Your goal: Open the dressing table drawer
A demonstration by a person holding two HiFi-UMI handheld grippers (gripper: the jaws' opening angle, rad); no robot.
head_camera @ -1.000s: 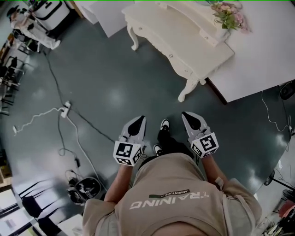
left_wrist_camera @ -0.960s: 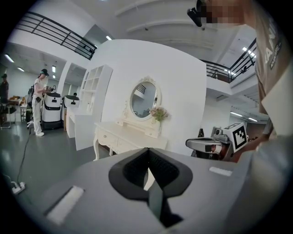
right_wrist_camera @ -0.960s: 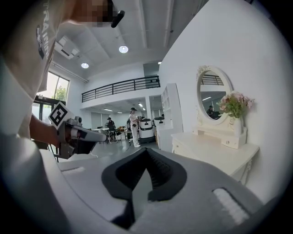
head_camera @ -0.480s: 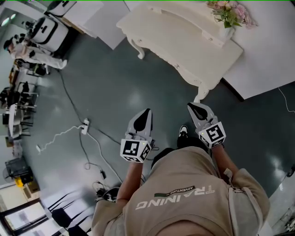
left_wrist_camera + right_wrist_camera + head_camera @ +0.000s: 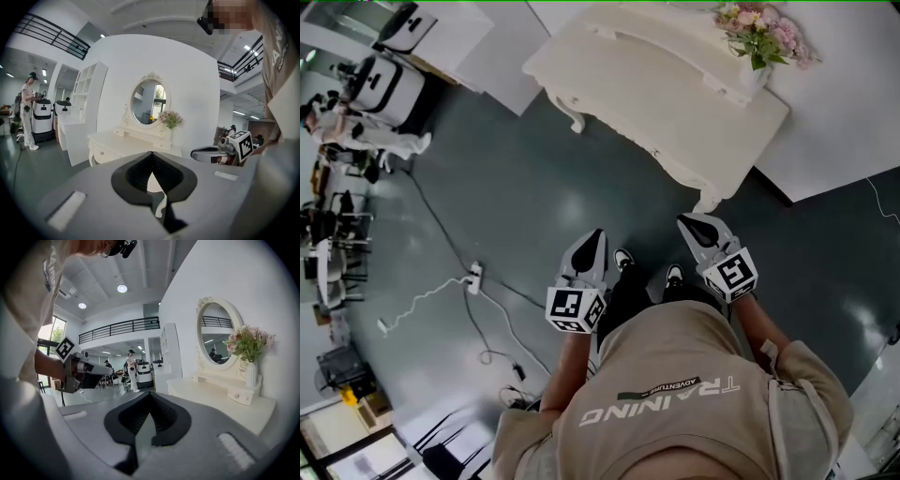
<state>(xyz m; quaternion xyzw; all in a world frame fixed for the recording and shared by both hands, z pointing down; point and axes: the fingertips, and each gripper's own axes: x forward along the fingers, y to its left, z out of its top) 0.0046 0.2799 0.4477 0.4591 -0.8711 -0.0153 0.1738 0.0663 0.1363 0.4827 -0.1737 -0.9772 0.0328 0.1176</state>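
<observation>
**A:** Where was the drawer?

**B:** The drawer (image 5: 104, 153) sat in the front of the cream dressing table (image 5: 661, 80). Its face lay flush with the apron and a small knob showed, so it was shut as far as the left gripper view told.

**A:** And the table itself?

**B:** It stood against a white wall (image 5: 187, 93), at the top of the head view. An oval mirror (image 5: 147, 101) rose from its back, and a vase of pink flowers (image 5: 759, 28) stood at its right end.

**A:** What about the tools?

**B:** Neither touched the table. The left gripper (image 5: 596, 236) was held out over the dark floor (image 5: 534, 187) with its jaws clenched, tips meeting and nothing between them. The right gripper (image 5: 692, 223) was the same, jaws pressed together and empty. It was the nearer of the two, and in the head view its tip sat just below the table's curved leg (image 5: 708, 199).

**A:** Anything around them?

**B:** A pair of shoes (image 5: 622, 258) showed between the two grippers. Off to the left, a power strip (image 5: 473, 278) lay on the floor with a white cable trailing from it. Far left, a second person (image 5: 27, 112) stood beside a white machine.
</observation>
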